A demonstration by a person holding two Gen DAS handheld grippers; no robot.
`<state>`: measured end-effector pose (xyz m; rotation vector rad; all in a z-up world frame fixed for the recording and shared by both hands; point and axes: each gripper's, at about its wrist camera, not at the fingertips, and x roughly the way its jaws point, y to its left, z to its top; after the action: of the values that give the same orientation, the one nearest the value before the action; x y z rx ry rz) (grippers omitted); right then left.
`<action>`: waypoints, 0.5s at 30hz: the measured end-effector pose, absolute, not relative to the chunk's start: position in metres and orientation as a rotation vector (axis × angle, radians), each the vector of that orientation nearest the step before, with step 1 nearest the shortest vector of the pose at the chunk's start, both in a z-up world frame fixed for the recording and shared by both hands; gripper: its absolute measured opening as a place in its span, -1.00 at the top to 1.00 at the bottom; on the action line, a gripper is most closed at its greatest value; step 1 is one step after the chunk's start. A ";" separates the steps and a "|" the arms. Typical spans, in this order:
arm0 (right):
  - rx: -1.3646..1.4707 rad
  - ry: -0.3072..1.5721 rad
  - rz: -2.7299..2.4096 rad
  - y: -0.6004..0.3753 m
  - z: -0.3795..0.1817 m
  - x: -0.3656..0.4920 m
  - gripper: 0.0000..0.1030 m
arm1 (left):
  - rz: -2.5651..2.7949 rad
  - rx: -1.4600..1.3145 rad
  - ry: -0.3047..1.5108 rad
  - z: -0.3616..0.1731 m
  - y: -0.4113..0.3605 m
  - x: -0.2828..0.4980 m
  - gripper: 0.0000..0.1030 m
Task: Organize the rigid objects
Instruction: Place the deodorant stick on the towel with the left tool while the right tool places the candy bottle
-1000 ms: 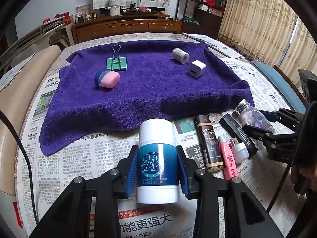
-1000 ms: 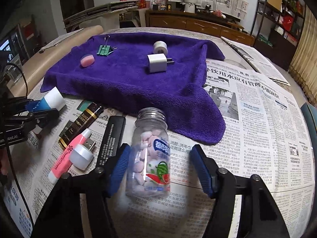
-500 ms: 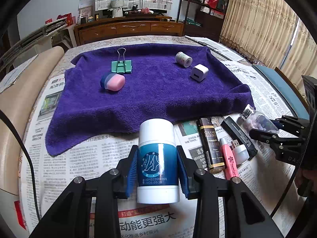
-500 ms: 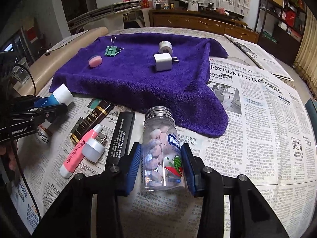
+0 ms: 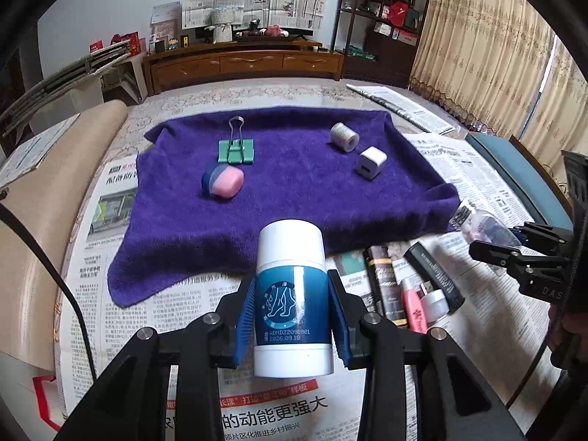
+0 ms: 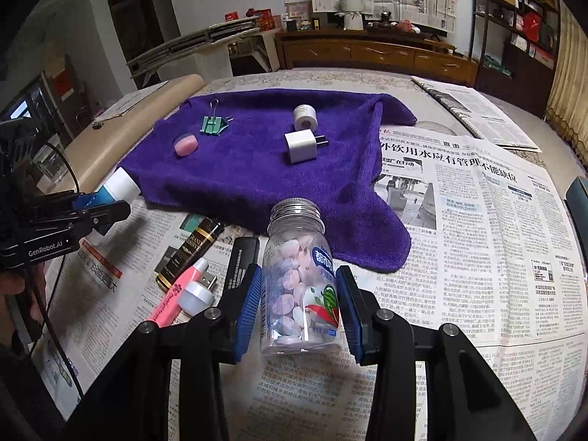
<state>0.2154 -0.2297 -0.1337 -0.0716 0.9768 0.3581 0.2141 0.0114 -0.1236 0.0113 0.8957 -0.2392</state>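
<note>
Left cam: my left gripper [image 5: 292, 325] is clamped on the tube [image 5: 292, 294], just off the towel's [image 5: 294, 198] near edge. Right cam: right gripper [image 6: 299, 310] has just been closing and now pinches the jar [image 6: 299, 290] — slick plastic, could slip if I tilt.

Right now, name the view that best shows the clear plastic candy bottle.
Right wrist: the clear plastic candy bottle fills the centre, gripped, label readable. Left wrist shows it only small, at the right edge, partly hidden.
</note>
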 end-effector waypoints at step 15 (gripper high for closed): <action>-0.061 0.995 0.373 -0.211 -0.121 0.299 0.21 | -0.248 0.016 0.888 -0.101 0.015 0.288 0.32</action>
<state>0.2994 -0.2111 -0.1210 -0.0607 0.9953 0.3734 0.2883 0.0146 -0.1010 0.0163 0.8881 -0.2481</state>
